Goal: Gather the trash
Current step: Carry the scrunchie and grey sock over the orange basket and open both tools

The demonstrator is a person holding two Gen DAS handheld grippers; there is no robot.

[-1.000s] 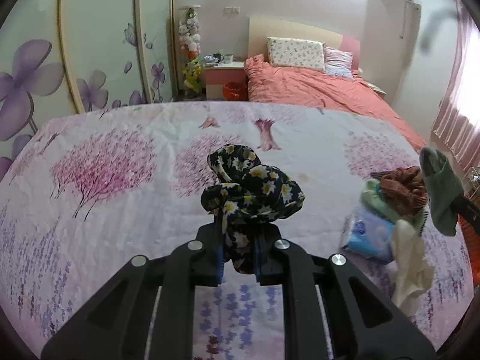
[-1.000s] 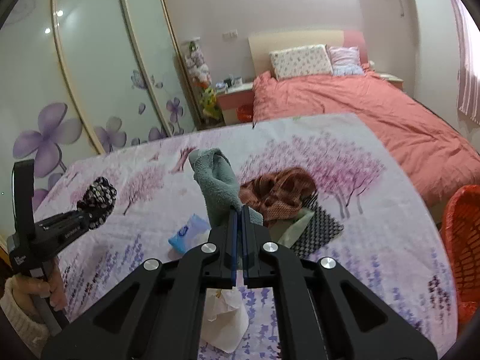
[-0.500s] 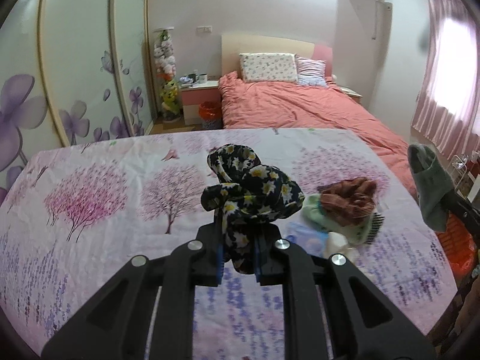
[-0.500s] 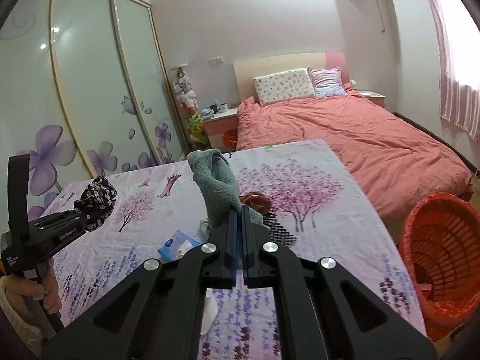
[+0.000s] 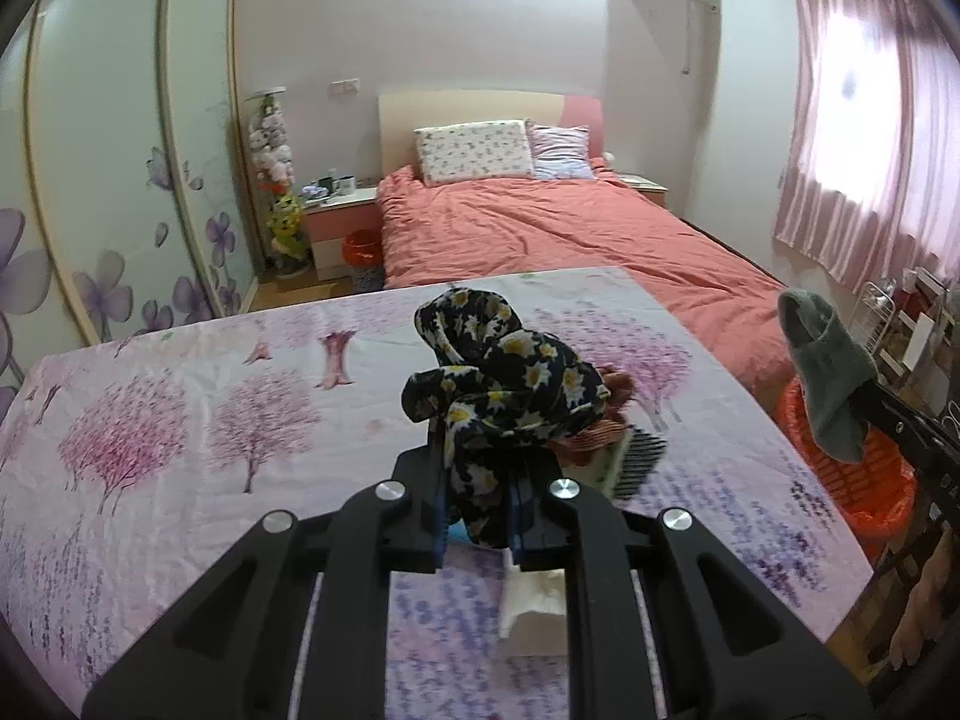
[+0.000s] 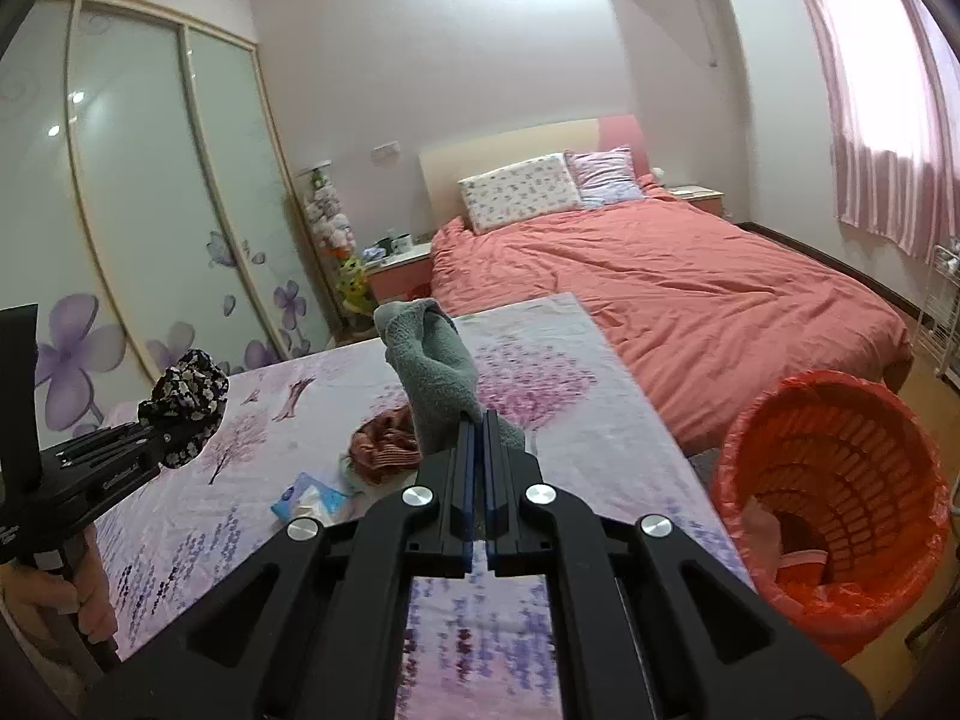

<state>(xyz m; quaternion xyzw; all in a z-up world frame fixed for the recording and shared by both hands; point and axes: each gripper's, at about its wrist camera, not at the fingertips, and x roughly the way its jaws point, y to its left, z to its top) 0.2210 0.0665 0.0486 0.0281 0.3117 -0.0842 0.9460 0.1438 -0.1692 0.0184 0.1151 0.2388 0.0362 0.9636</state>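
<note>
Right wrist view was taken as the main reference, with the orange basket (image 6: pixel 840 504) as landmark: it stood on the floor just off the corner of the flowered table (image 6: pixel 558 360), lined with an orange bag, a few scraps seen at its bottom. The right gripper (image 6: pixel 478 420) was seen pinched shut on a grey sock (image 6: pixel 432 372), held up above the table edge, just left of the basket, presumably for carrying across to the rim. The left gripper (image 5: pixel 477 468) was noted clamped narrow on a black daisy-print cloth (image 5: pixel 504 372), well left of the basket and over the table, judged to be waiting its turn. Remaining litter was recorded on the table between the two grippers: a rust-coloured cloth (image 6: pixel 384 441), a blue tissue pack (image 6: pixel 306 498), both near the basket side. The collecting was judged partly done; two releases over the basket were expected next.
</note>
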